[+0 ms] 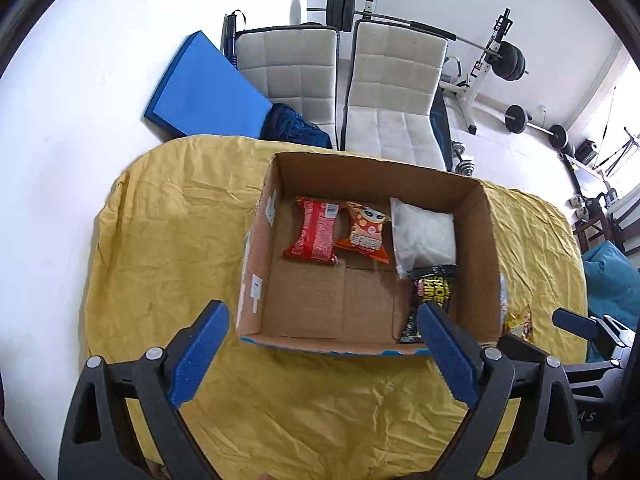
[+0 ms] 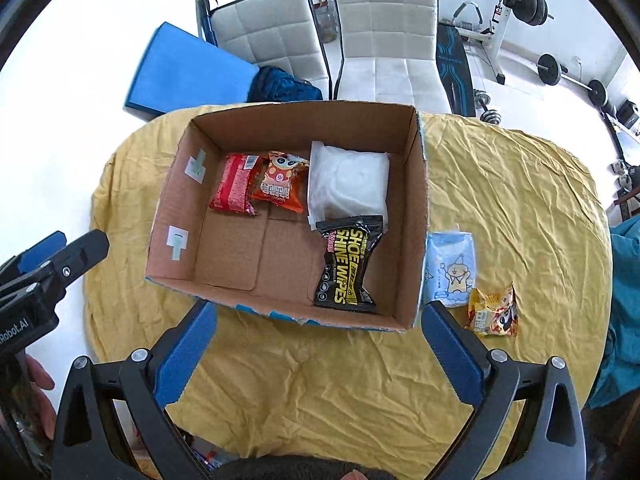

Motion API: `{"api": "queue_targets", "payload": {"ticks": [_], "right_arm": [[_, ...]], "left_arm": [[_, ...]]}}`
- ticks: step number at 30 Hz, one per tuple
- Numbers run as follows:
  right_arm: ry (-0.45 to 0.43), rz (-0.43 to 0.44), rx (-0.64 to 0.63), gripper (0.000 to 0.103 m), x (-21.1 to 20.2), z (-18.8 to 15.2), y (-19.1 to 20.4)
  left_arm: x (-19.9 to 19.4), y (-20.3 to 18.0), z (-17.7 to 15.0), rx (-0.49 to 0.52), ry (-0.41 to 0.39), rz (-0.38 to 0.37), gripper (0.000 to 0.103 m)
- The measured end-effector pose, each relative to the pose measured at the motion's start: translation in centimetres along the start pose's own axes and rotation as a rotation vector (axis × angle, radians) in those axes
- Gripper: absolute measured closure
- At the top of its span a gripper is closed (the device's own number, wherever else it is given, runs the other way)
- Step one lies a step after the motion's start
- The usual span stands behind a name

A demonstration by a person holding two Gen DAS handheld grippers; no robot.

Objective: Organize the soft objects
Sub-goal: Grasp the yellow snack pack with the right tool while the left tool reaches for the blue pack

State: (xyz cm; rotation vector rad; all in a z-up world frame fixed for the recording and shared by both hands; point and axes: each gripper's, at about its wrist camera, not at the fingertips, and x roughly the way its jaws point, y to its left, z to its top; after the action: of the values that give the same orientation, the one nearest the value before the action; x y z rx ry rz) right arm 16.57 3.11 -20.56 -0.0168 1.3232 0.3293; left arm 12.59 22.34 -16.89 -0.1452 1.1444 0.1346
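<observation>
An open cardboard box (image 2: 416, 208) (image 1: 486, 232) stands on the yellow cloth. In it lie a red snack pack (image 2: 234, 184) (image 1: 314, 230), an orange snack pack (image 2: 280, 184) (image 1: 362, 234), a white soft pack (image 2: 348, 184) (image 1: 424, 232) and a black shoe shine wipes pack (image 2: 348, 264) (image 1: 432, 284). Right of the box lie a light blue tissue pack (image 2: 452, 268) and a yellow snack pack (image 2: 494, 312) (image 1: 520, 322). My left gripper (image 1: 324, 326) is open and empty at the box's near wall. My right gripper (image 2: 320, 322) is open and empty there too.
The yellow cloth (image 2: 320, 380) covers a rounded table. Two white chairs (image 2: 384, 40), a blue mat (image 2: 184, 72) and a dark blue bundle (image 2: 280, 84) stand behind it. Weight equipment (image 1: 500, 64) is at the back right. The left gripper shows at the left edge in the right wrist view (image 2: 48, 268).
</observation>
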Motion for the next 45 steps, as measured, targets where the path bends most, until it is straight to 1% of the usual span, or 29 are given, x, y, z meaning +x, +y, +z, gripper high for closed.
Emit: {"api": "queue_targets", "payload": {"ticks": [4, 6, 8, 10, 12, 13, 16, 17, 19, 22, 24, 25, 27, 29, 31, 33, 34, 36, 37, 38, 39, 40, 41, 43, 45], "right_arm": [[0.011, 0.02, 0.037, 0.0, -0.5, -1.1, -2.2], [0.028, 0.009, 0.076, 0.0, -0.3, -1.9, -4.7], [0.052, -0.022, 0.133, 0.0, 0.4, -2.7, -8.0], [0.082, -0.055, 0.221, 0.0, 1.6, -3.5, -12.1], [0.136, -0.073, 0.328, 0.0, 3.6, -4.4, -16.7], [0.162, -0.071, 0.393, 0.0, 4.8, -5.0, -19.0], [0.238, -0.036, 0.551, 0.001, 8.7, -6.3, -24.2], [0.265, 0.002, 0.618, 0.006, 10.1, -6.9, -25.8], [0.306, 0.079, 0.757, 0.011, 12.9, -8.1, -28.3], [0.327, 0.203, 0.917, 0.023, 15.7, -9.4, -29.9], [0.324, 0.272, 0.994, 0.044, 17.1, -9.9, -30.3], [0.318, 0.297, 1.018, 0.047, 17.5, -10.0, -30.4], [0.316, 0.283, 1.021, 0.05, 17.9, -9.9, -30.4], [0.319, 0.254, 0.978, 0.056, 17.6, -9.7, -30.3], [0.322, 0.197, 0.878, 0.057, 16.7, -9.2, -30.2], [0.314, 0.132, 0.787, 0.059, 15.7, -8.7, -30.6], [0.305, 0.081, 0.727, 0.059, 14.8, -8.6, -30.9], [0.288, 0.003, 0.644, 0.059, 13.4, -8.8, -31.7], [0.287, -0.034, 0.601, 0.059, 12.7, -9.0, -32.1], [0.291, -0.064, 0.56, 0.059, 12.2, -9.4, -32.5], [0.295, -0.087, 0.542, 0.059, 11.7, -9.3, -33.6], [0.302, -0.106, 0.531, 0.059, 11.4, -9.6, -34.5], [0.31, -0.121, 0.525, 0.059, 11.1, -10.1, -35.3], [0.308, -0.132, 0.545, 0.059, 10.5, -10.8, -36.8], [0.298, -0.13, 0.566, 0.059, 10.0, -11.3, -38.1]], "left_arm": [[0.3, -1.9, -0.6, 0.015, 0.009, 0.003, 0.006], [1.4, -3.2, -0.9, 0.028, 0.031, 0.013, 0.006], [2.9, -4.7, -1.2, 0.046, 0.063, 0.02, 0.006], [4.9, -6.2, -1.5, 0.065, 0.098, 0.022, 0.006], [6.9, -7.8, -1.7, 0.082, 0.138, 0.025, 0.006], [7.7, -8.3, -1.8, 0.088, 0.152, 0.025, 0.006], [10.0, -9.9, -1.8, 0.103, 0.199, 0.036, 0.006], [10.6, -10.3, -1.8, 0.105, 0.211, 0.038, 0.006], [11.7, -11.1, -1.7, 0.105, 0.238, 0.04, 0.006], [12.6, -12.2, -1.4, 0.101, 0.259, 0.035, 0.006], [12.6, -13.0, -1.1, 0.105, 0.265, 0.031, 0.006], [12.5, -13.5, -0.9, 0.111, 0.264, 0.029, 0.006], [12.2, -14.6, -0.4, 0.129, 0.261, 0.022, 0.006], [11.5, -16.2, 0.3, 0.152, 0.247, 0.011, 0.006], [10.9, -18.5, 1.1, 0.178, 0.236, -0.027, 0.006], [11.1, -20.6, 1.6, 0.199, 0.247, -0.065, 0.006], [11.5, -22.4, 1.8, 0.222, 0.282, -0.102, 0.006], [12.6, -24.7, 2.0, 0.246, 0.339, -0.137, 0.006], [13.7, -26.7, 2.0, 0.27, 0.383, -0.161, 0.006], [14.6, -28.1, 2.0, 0.285, 0.409, -0.166, 0.006], [15.4, -29.1, 2.2, 0.3, 0.426, -0.161, 0.006], [16.9, -30.7, 2.2, 0.326, 0.461, -0.147, 0.006], [18.6, -32.0, 2.3, 0.349, 0.49, -0.106, 0.006], [21.2, -33.5, 2.4, 0.379, 0.523, -0.033, 0.006], [23.7, -34.1, 2.2, 0.394, 0.565, 0.014, 0.007]]}}
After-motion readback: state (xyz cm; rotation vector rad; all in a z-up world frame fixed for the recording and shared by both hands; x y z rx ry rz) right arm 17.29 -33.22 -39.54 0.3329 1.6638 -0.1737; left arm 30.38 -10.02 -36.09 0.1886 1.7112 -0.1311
